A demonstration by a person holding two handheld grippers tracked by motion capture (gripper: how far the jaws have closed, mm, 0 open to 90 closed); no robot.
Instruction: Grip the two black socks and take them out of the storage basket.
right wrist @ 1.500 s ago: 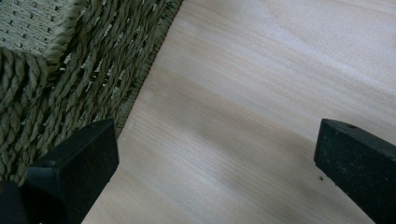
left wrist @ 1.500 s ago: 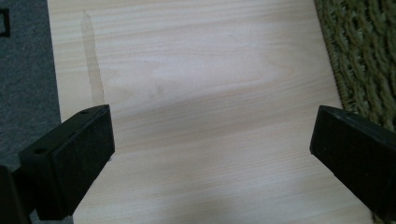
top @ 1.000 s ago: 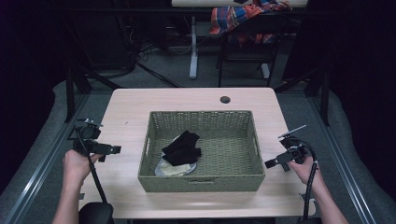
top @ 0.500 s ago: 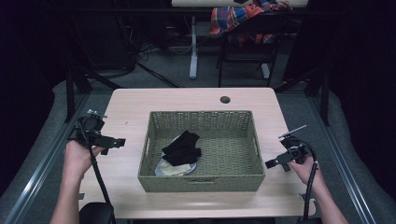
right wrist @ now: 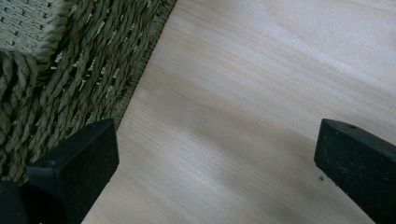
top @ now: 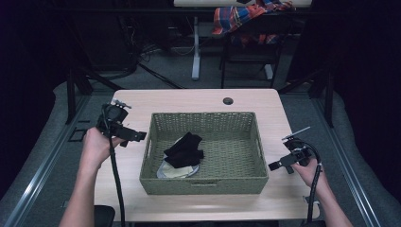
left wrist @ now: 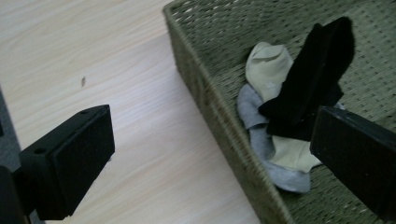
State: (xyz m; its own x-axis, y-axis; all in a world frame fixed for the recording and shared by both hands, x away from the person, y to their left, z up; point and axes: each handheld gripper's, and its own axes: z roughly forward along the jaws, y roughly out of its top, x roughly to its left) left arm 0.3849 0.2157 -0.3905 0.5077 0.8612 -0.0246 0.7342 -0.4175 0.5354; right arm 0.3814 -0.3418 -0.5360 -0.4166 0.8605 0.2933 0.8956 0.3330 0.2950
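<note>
A green woven basket (top: pixel 246 126) stands in the middle of the wooden table (top: pixel 198 101). In its left part lie a black sock (top: pixel 184 149) over a cream sock (left wrist: pixel 268 65) and a grey sock (left wrist: pixel 259 137). My left gripper (top: pixel 135 136) hovers at the basket's left rim, open and holding nothing; its jaws straddle the basket's wall (left wrist: pixel 215 112). My right gripper (top: pixel 275 165) is low over the table to the right of the basket, open and holding nothing, with the basket's outer wall (right wrist: pixel 56 84) at its left jaw.
A small dark hole (top: pixel 228 100) marks the table's far edge. Behind the table stand a chair draped with plaid cloth (top: pixel 246 16) and a desk leg (top: pixel 196 47). Metal rails (top: pixel 42 161) run along the floor on both sides. Cables trail from both grippers.
My left gripper has moved forward and right, from the table's left edge to the basket's left rim. The right gripper has barely moved.
</note>
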